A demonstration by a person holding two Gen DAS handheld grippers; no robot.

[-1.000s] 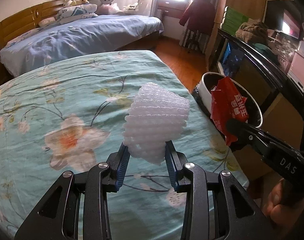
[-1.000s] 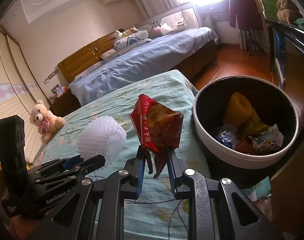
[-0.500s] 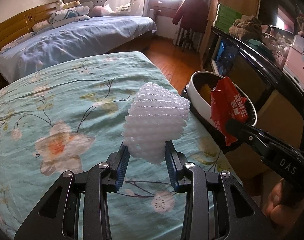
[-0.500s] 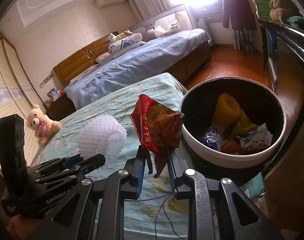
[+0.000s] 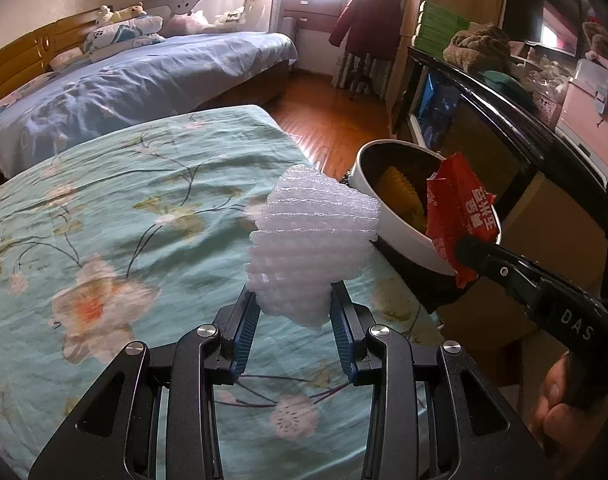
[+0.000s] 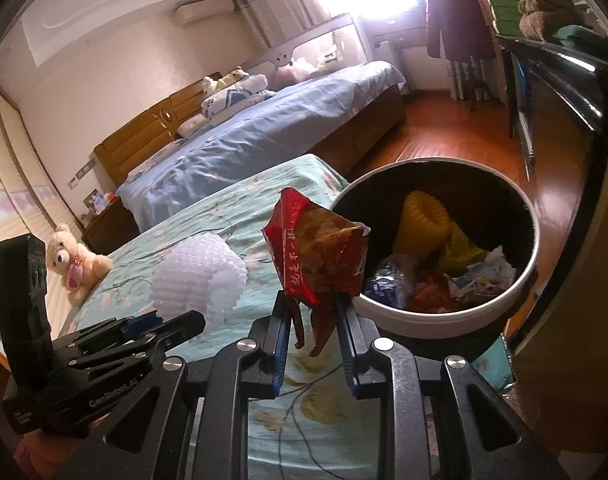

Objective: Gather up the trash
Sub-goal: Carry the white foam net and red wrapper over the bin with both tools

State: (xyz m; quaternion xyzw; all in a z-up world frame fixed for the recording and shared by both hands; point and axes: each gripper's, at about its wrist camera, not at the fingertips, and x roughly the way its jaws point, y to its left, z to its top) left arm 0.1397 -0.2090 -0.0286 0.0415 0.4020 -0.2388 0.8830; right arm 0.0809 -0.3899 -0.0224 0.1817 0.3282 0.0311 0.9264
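My left gripper (image 5: 294, 316) holds a white foam net (image 5: 309, 248) by its lower end — my two fingers (image 5: 246, 328) with blue pads press it from both sides. Under it lies the bed (image 5: 104, 208) with a teal flowered cover. To the right my right gripper (image 5: 469, 250) comes in from the side and holds a red snack bag (image 5: 461, 208) over the rim of the white trash bin (image 5: 391, 232), which stands on the floor just beside the bed. Inside the bin I see something yellow and ribbed (image 5: 401, 196). My hand (image 5: 551, 396) shows at the lower right edge — only partly. Behind, a second bed (image 5: 144, 76) has a blue cover.
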